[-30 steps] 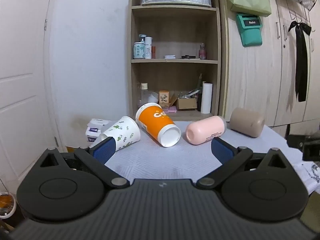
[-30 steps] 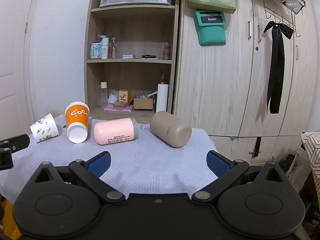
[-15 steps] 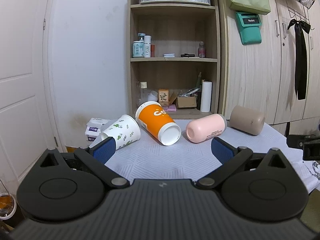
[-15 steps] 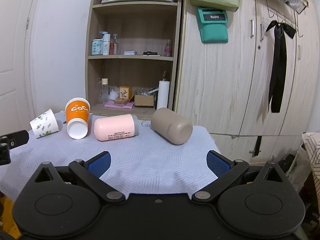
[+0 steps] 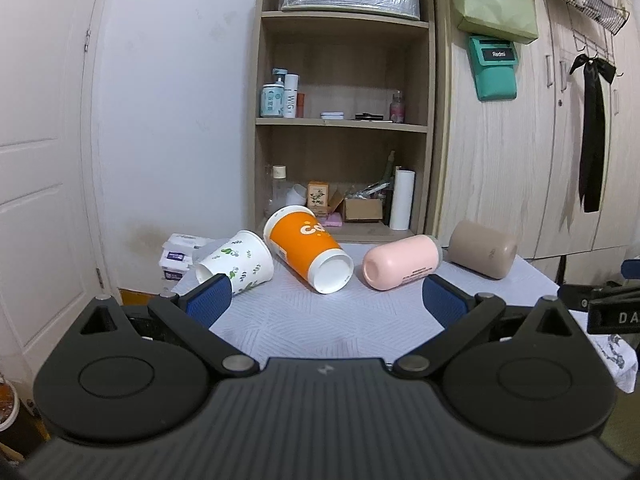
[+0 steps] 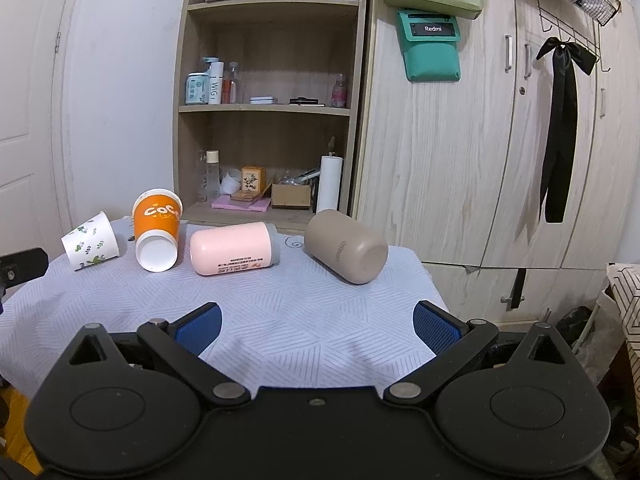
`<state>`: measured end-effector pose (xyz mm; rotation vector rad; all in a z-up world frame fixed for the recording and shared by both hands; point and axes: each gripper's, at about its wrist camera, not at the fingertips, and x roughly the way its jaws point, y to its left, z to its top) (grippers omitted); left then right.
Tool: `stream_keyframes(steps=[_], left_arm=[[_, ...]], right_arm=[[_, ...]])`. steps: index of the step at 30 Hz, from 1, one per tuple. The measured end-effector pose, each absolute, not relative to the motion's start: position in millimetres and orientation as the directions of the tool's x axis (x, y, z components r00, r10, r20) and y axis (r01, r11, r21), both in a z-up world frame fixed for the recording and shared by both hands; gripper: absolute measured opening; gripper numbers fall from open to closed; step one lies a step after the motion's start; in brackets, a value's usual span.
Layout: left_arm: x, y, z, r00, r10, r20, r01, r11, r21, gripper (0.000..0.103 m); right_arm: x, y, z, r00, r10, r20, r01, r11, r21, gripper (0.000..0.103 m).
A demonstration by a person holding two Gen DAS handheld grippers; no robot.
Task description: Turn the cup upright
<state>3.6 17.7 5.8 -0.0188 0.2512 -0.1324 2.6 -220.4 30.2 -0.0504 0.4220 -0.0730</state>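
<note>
Several cups lie on their sides in a row on the cloth-covered table point(image 5: 320, 320): a white leaf-print paper cup point(image 5: 236, 266), an orange paper cup point(image 5: 308, 250), a pink tumbler point(image 5: 400, 268) and a taupe tumbler point(image 5: 482, 254). They also show in the right wrist view: white cup point(image 6: 90, 246), orange cup point(image 6: 157, 230), pink tumbler point(image 6: 234, 248), taupe tumbler point(image 6: 346, 246). My left gripper point(image 5: 326, 300) is open and empty, short of the cups. My right gripper point(image 6: 318, 326) is open and empty over the table's near part.
A wooden shelf unit point(image 5: 344, 120) with bottles and boxes stands behind the table, a wardrobe point(image 6: 500, 140) to its right. A tissue pack point(image 5: 176, 258) lies at the table's far left. The table's right edge point(image 6: 430, 280) drops off near the taupe tumbler.
Both views have shifted slightly; the cups sit a little lower and closer in the frames. No cup has moved, and both grippers stay open.
</note>
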Motion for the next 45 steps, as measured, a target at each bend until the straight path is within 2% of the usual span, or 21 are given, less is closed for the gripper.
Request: stream_keyframes(steps=[29, 35, 38, 45], left_arm=[[1.5, 14.0, 3.3, 0.948, -0.119, -0.295, 0.124, 0.992, -0.003, 0.103], [10.1, 12.0, 4.5, 0.934, -0.185, -0.305, 0.182, 0.982, -0.038, 0.103], [24.4, 10.2, 11.7, 0.914, -0.267, -0.304, 0.263, 0.963, -0.056, 0.103], [80.9, -15.3, 32.7, 0.843, -0.378, -0.381, 0.441, 0.893, 0.089, 0.103]], right_arm=[[2.2, -221.2, 29.2, 0.904, -0.085, -0.419, 0.057, 0.995, -0.079, 0.103], [6.8, -221.1, 27.8, 0.903, -0.068, -0.424, 0.046, 0.997, -0.062, 0.103], [11.4, -220.2, 26.4, 0.905, -0.045, -0.423, 0.025, 0.998, -0.053, 0.103], [40.0, -223.1, 22.9, 0.927, 0.049, -0.372, -0.067, 0.997, -0.036, 0.103]])
